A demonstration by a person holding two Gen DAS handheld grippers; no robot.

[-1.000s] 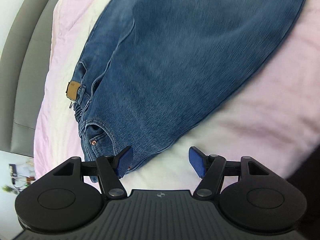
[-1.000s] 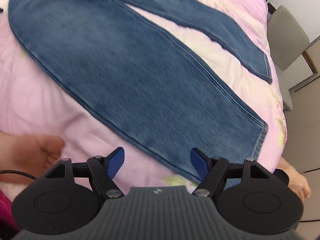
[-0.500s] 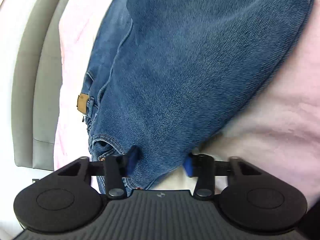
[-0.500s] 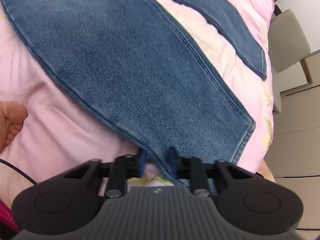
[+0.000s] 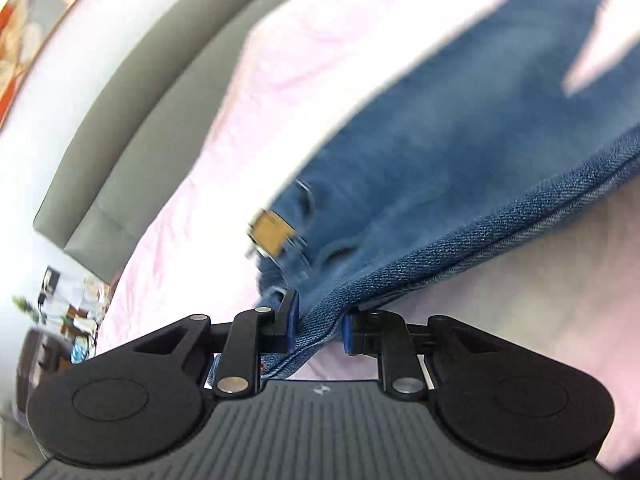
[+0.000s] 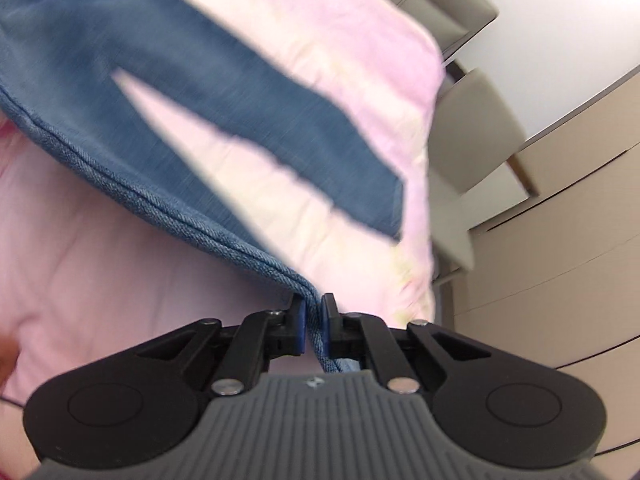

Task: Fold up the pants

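Pants (image 5: pixel 460 128) lie on bedspread (image 5: pixel 224 184), headboard (image 5: pixel 132 128) behind.

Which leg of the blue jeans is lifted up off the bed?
The near leg of the blue denim jeans, whose seamed edge the right hand-held gripper pinches. The far leg lies flat on the pink quilt.

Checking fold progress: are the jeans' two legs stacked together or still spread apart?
Spread apart. In the right wrist view pink bedding shows between the jeans' two legs.
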